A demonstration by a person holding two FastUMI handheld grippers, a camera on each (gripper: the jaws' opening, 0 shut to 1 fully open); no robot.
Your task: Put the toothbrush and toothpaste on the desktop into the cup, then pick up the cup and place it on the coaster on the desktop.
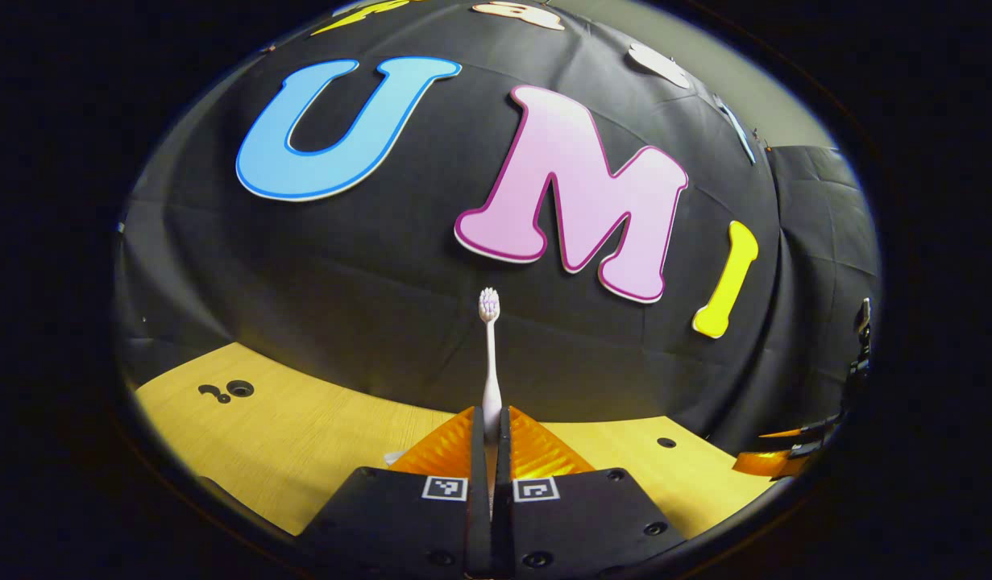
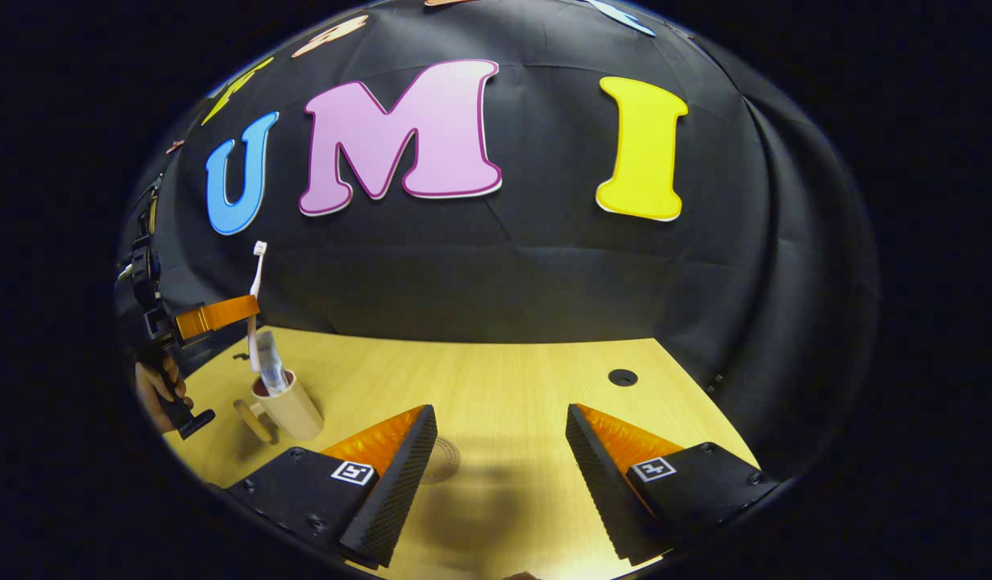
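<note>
While my left fingers (image 1: 489, 451) are pinching the toothbrush (image 1: 490, 354) upright, I am lowering it straight into the cup (image 2: 290, 409); my right fingers (image 2: 500, 459) are wide open, empty.

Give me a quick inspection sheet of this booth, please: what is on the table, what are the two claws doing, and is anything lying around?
Surface: wooden desktop with a round hole.
Job's things: toothbrush upright, clamped low on its handle; cup standing on the desktop with the toothpaste in it; coaster flat, partly behind a finger.
Clutter: nothing seen.
Grippers: left gripper shut on the toothbrush, held above the cup in the right gripper view; right gripper open, holding nothing.
Cables: nothing seen.
Surroundings: black cloth wall; a hand holding the left gripper.
</note>
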